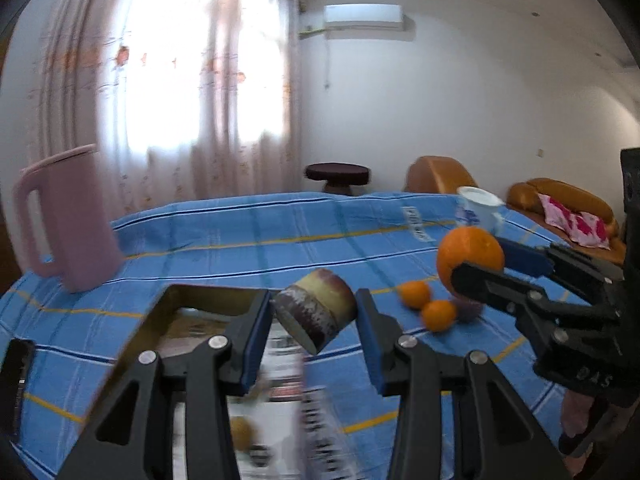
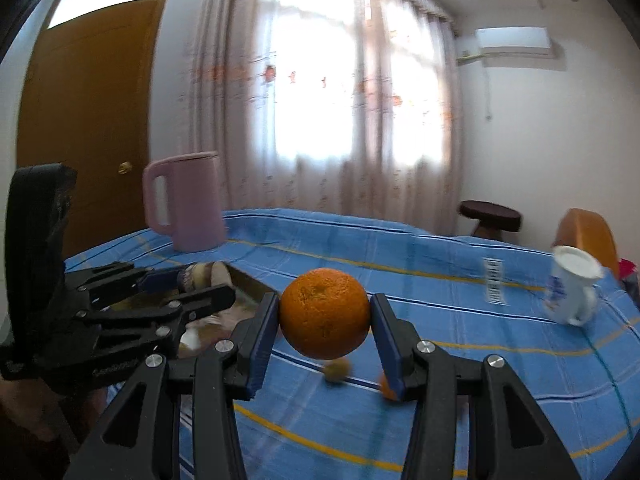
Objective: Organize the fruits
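My left gripper (image 1: 316, 316) is shut on a short stub of sugar cane (image 1: 316, 314), purple and yellow, held above a cardboard box (image 1: 208, 304) with printed sides. My right gripper (image 2: 325, 314) is shut on a large orange (image 2: 324, 314) and holds it above the blue cloth. The right gripper and its orange (image 1: 470, 258) also show at the right of the left wrist view. Two small tangerines (image 1: 426, 304) lie on the cloth beside a purplish fruit (image 1: 468, 310). In the right wrist view a small yellowish fruit (image 2: 337, 370) and a tangerine (image 2: 386, 388) lie below the orange.
A pink jug (image 1: 66, 224) stands at the table's far left. A white and blue mug (image 2: 572, 288) stands at the right edge. The table wears a blue striped cloth (image 1: 280, 236). A dark stool (image 1: 337, 174) and orange sofa (image 1: 560, 200) stand beyond.
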{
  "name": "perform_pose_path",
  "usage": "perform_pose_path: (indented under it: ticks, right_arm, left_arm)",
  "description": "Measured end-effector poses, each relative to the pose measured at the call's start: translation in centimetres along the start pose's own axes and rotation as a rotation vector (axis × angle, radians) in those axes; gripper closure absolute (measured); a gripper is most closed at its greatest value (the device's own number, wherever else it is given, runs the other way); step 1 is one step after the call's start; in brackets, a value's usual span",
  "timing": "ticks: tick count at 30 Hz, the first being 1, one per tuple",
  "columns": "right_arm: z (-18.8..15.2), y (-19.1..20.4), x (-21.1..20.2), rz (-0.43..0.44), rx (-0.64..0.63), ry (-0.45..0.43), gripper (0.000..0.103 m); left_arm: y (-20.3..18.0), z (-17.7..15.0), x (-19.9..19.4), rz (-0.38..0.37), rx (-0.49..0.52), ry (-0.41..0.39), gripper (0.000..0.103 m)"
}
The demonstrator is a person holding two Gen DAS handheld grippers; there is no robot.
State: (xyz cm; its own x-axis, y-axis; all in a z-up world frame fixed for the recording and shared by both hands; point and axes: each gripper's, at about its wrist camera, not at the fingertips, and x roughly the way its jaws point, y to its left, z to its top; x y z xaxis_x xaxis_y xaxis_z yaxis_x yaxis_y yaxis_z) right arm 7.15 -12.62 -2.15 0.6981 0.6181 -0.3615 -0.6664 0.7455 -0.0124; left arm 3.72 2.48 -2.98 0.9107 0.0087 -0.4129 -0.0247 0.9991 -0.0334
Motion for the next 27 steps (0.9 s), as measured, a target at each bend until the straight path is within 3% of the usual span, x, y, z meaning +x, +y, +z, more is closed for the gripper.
perform_pose_path:
  ticks: [11, 19, 27]
  right_arm:
    - [-0.2, 7.9, 6.5, 0.148, -0.09, 0.115, 0.055]
    - [-1.6, 10.9, 9.2, 0.185, -0.159, 0.233, 0.055]
    - [-1.8, 10.8, 8.8, 0.215, -0.155, 0.269, 0.052]
  left_arm:
    - [9.1, -1.7, 0.3, 0.128, -0.115, 0.077, 0.059]
    - [10.9, -2.8, 0.7, 0.158, -0.143, 0.114, 0.059]
    - [10.6, -3.0, 1.0, 0.163, -0.136, 0.129, 0.055]
